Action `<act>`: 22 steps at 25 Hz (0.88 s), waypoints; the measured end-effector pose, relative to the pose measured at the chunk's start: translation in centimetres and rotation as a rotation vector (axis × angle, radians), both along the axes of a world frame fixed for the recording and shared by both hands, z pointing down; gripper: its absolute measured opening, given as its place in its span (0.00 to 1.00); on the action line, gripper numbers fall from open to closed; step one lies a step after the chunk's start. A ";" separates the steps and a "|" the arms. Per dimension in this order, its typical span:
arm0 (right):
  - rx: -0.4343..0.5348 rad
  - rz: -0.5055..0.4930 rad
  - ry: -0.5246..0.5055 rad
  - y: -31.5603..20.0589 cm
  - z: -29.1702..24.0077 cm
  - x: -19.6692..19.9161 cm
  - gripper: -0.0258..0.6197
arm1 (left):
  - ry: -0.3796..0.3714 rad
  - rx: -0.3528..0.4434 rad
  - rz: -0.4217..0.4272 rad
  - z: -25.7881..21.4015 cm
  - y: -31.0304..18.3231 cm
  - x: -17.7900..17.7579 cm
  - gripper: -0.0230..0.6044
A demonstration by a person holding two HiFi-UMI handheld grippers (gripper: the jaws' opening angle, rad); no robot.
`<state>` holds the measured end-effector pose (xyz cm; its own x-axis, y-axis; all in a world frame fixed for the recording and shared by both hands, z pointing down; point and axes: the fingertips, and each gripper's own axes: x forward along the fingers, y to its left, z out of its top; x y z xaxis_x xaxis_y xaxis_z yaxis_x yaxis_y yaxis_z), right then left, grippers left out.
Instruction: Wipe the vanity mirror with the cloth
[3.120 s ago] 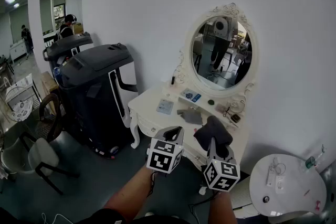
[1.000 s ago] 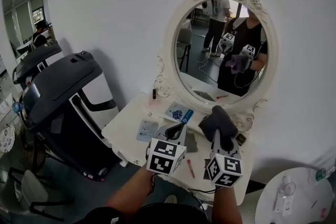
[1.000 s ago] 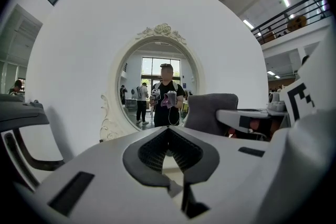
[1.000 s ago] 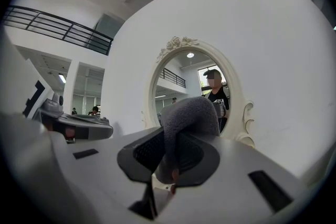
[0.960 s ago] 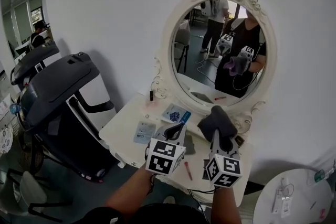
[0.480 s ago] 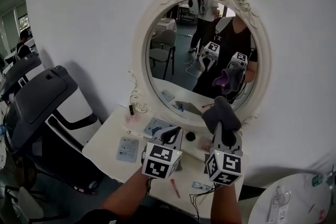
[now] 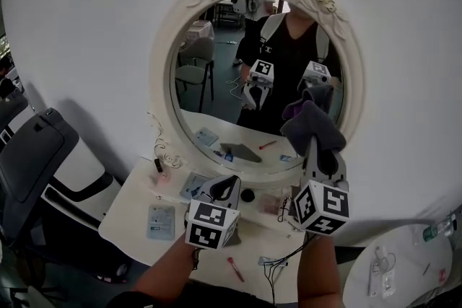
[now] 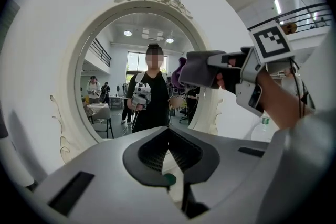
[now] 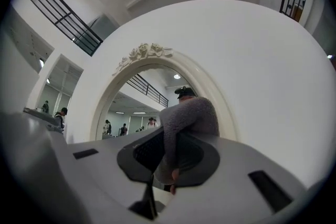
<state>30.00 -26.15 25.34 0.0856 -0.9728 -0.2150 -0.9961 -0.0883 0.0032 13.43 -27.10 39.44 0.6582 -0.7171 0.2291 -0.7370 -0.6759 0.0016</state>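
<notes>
Clearly the vanity mirror [image 7: 216, 76], oval in its ornate white frame, fills the wall above the white table [image 7: 133, 216], and its glass is the whole work surface. The right gripper [image 7: 321, 154] is raised at the mirror's lower right edge. Its jaws are clamped on the grey cloth [image 7: 312, 125], which bunches over their tips; whether it touches the glass I cannot tell. The left gripper [image 7: 221, 188] hangs low over the table, jaws closed with nothing between them. To wipe well, I judge, lead with the padded bulge of cloth so no hard jaw tip meets the glass. Press lightly and sweep in overlapping passes, clear of the carved frame. Only 1 gripper need work; the other should avoid the red pen [image 7: 234, 269] below.
</notes>
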 end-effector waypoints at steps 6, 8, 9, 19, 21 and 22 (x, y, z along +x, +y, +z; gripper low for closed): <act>0.088 0.098 0.040 -2.0 -6.8 1.9 0.11 | 0.034 -0.023 0.095 -0.8 -1.5 0.8 0.05; 0.106 0.130 0.030 -2.3 -8.6 2.8 0.11 | 0.033 -0.014 0.115 -1.2 -1.8 0.8 0.05; 0.111 0.138 0.018 -2.5 -9.3 3.1 0.11 | 0.033 -0.009 0.124 -1.3 -2.0 0.8 0.05; 0.085 0.262 0.126 -4.5 -9.3 3.6 0.11 | 0.022 -0.013 0.192 -1.1 -3.1 1.0 0.05; 0.081 0.259 0.129 -4.5 -9.3 3.7 0.11 | 0.017 -0.023 0.200 -0.7 -3.2 1.0 0.05; 0.078 0.259 0.130 -4.6 -9.2 3.7 0.11 | 0.017 -0.027 0.203 -0.5 -3.2 1.0 0.05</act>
